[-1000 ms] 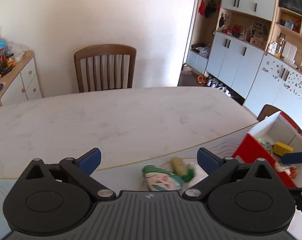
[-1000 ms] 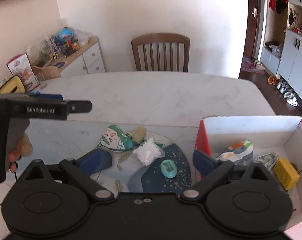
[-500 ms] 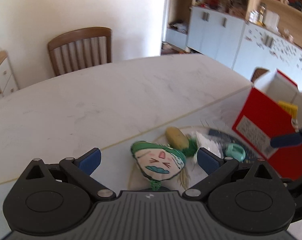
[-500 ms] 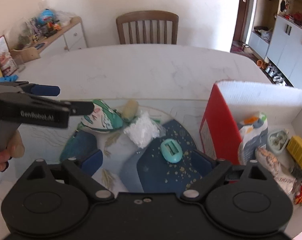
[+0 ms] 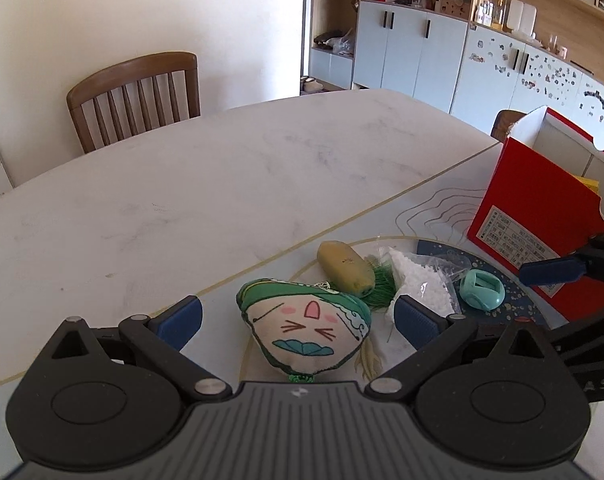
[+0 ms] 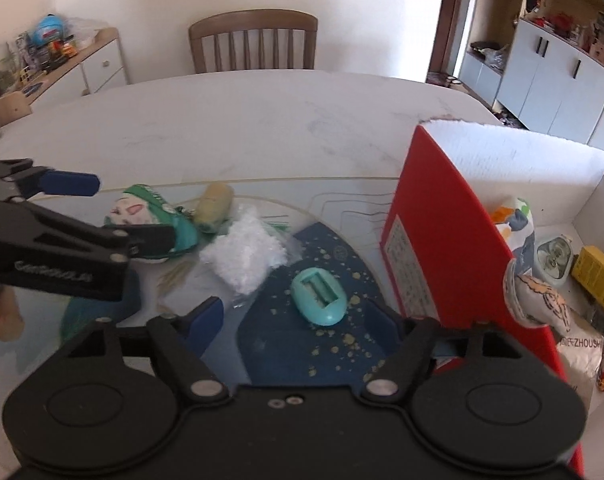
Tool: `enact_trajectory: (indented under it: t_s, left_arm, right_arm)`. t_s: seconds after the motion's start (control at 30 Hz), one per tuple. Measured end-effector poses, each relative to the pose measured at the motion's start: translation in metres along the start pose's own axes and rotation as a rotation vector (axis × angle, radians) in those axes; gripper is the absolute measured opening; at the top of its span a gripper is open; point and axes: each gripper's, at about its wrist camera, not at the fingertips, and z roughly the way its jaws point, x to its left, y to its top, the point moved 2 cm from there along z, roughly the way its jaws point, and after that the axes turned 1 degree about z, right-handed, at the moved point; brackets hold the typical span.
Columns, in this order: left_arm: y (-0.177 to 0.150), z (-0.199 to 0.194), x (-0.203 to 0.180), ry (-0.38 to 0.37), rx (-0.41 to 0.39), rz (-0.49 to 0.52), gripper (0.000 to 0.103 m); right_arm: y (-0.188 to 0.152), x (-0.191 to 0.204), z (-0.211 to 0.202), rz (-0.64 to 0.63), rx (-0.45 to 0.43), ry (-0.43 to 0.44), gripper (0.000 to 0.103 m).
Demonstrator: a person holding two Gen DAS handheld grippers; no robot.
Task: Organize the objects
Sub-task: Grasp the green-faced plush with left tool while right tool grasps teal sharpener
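Both tongs are spread wide, grasping nothing. Left tongs [image 5: 298,320] straddle the face plush [image 5: 307,334]; right tongs [image 6: 296,318] frame the teal oval case [image 6: 319,297]. Beyond lies the bead bag [image 6: 244,256], right the red box [image 6: 453,240].

Left gripper [image 6: 78,216] arm hides the lower half of the face-printed plush [image 6: 142,216]; red box [image 5: 541,216] cut by the frame edge, its label print illegible.
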Motion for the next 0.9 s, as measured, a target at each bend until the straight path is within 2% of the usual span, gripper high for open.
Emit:
enact_trajectory:
  t_s: [0.2,0.33,0.5,0.57,0.73,0.9]
  left_arm:
    - [-0.002,0.004,0.0,-0.004,-0.014,-0.012,0.102]
    - [-0.003,0.006,-0.002,-0.013,-0.014,0.001,0.095]
    - [-0.005,0.009,-0.003,-0.009,-0.012,0.006,0.086]
    - [-0.007,0.011,-0.003,-0.015,-0.001,0.006,0.076]
    - [-0.008,0.012,-0.002,-0.01,0.002,0.006,0.071]
    - [-0.008,0.008,-0.002,-0.009,0.0,0.007,0.067]
  right_arm:
    - [-0.004,-0.002,0.011,0.018,-0.001,-0.039,0.063]
    - [-0.005,-0.005,0.018,0.025,0.0,-0.044,0.056]
    - [-0.002,-0.006,0.026,0.033,0.003,-0.036,0.053]
    - [-0.002,-0.007,0.027,0.035,-0.004,-0.041,0.051]
    - [0.0,-0.008,0.029,0.043,-0.011,-0.042,0.039]
    - [-0.001,-0.008,0.026,0.039,-0.018,-0.041,0.034]
